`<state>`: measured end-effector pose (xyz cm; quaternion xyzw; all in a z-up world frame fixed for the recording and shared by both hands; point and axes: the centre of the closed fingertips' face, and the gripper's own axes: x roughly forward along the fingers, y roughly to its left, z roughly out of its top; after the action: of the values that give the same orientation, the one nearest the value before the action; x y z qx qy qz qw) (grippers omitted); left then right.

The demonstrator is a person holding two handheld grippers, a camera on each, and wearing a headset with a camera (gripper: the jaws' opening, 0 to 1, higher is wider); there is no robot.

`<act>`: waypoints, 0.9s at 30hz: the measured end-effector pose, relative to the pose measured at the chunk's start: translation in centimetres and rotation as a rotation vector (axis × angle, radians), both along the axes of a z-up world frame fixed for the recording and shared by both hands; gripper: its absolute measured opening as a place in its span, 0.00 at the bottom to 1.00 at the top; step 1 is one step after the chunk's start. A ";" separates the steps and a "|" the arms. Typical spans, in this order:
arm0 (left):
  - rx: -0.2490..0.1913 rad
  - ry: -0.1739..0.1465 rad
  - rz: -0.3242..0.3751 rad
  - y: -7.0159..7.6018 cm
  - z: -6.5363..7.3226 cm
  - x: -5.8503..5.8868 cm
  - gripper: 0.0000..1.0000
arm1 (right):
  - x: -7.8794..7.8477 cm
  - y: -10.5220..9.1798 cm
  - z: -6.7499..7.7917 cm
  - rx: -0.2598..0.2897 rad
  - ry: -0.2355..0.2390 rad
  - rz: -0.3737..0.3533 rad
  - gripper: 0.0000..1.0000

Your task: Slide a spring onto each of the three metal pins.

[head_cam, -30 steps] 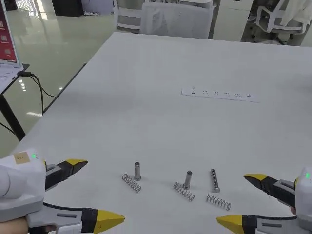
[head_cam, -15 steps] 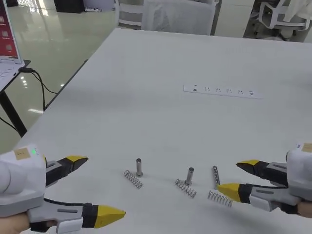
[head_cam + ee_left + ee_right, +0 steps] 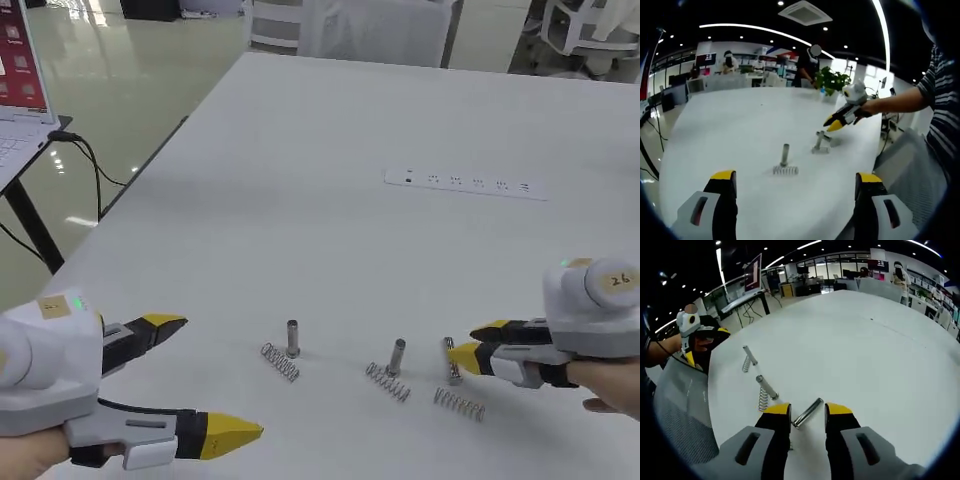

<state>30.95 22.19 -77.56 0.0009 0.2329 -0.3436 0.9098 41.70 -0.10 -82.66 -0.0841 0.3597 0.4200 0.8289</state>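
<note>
At the left, the left gripper (image 3: 215,377) sits low over the near edge of the white desk (image 3: 350,230), much where it was a second ago, its jaws spread wide and holding nothing. Ahead of it the left pin (image 3: 292,337) stands upright with the left spring (image 3: 281,361) lying on the desk just beside its foot. The middle pin (image 3: 397,355) stands further right, and the middle spring (image 3: 387,381) lies close against its base. Next comes the right pin (image 3: 451,360), with the right spring (image 3: 459,403) lying a little nearer the person. None of the springs is on a pin, and all six pieces lie as before. The right gripper (image 3: 468,343) has changed most: a second ago it was at the lower right corner with its jaws wide, and now it has come in to the right pin with the jaws drawn to a narrow gap. In the right gripper view that pin shows between the two yellow tips, though whether they touch it cannot be told. A power strip (image 3: 465,184) lies well beyond, toward the far side.
</note>
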 end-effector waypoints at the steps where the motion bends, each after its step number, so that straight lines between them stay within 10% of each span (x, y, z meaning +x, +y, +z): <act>1: 0.000 0.000 0.001 0.0 0.0 0.0 0.96 | 0.3 0.0 -0.1 0.000 0.015 -0.012 0.23; 8: 0.001 0.006 -0.016 -0.3 -0.2 -0.2 0.96 | 0.7 -0.1 -2.0 -0.069 0.164 -0.099 0.25; 21: -0.004 0.004 -0.022 -0.3 0.3 0.1 0.96 | 1.4 0.1 -3.1 -0.109 0.282 -0.196 0.10; 27: 0.001 0.013 -0.032 -0.4 0.0 0.0 0.96 | 1.7 0.0 -3.2 -0.146 0.266 -0.200 0.08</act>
<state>31.00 21.81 -77.60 0.0026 0.2390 -0.3582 0.9025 43.41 -0.05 -85.89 -0.0517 0.5021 0.3159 0.8034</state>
